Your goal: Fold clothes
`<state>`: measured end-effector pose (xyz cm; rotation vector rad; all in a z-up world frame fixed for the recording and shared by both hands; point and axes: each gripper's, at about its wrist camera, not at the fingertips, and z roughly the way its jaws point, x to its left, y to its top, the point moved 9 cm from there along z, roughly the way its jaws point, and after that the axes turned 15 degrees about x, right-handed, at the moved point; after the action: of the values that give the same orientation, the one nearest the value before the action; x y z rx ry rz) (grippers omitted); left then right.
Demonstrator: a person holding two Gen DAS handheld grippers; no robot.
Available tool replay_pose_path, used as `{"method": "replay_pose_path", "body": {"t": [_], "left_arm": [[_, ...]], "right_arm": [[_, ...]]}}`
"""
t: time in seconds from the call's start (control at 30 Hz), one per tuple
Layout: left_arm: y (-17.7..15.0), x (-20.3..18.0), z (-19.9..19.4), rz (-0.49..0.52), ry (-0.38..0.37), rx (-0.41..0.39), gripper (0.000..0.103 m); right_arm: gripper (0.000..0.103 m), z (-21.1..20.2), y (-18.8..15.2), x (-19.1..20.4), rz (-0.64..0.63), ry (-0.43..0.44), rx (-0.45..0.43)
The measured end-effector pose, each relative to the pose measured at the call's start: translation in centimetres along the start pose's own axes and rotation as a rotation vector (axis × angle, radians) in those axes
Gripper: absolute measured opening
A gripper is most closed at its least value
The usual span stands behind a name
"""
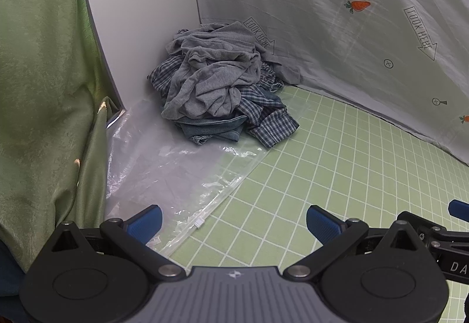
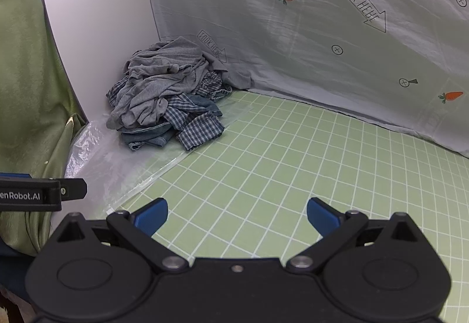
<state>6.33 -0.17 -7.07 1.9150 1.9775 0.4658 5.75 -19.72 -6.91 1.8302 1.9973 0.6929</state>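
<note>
Clothes (image 1: 222, 85) sit in a crumpled heap at the far left corner, on a clear plastic bag (image 1: 164, 164) over the green grid mat (image 1: 337, 176), with a grey top above checked and denim pieces. Taking only the grey top by one free edge and drawing it to the bare near mat would probably keep the rest from dragging. Left gripper (image 1: 233, 220) and right gripper (image 2: 237, 216) both hover near, fingers spread wide, holding and touching nothing.
</note>
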Motion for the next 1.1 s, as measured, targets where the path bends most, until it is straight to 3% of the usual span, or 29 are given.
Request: {"method": "replay_pose_path", "body": {"t": [1.1], "left_arm": [[0.25, 0.22, 0.13, -0.006, 0.005, 0.02, 0.103]], "right_arm": [[0.102, 0.22, -0.1, 0.23, -0.008, 0.008, 0.014]]}}
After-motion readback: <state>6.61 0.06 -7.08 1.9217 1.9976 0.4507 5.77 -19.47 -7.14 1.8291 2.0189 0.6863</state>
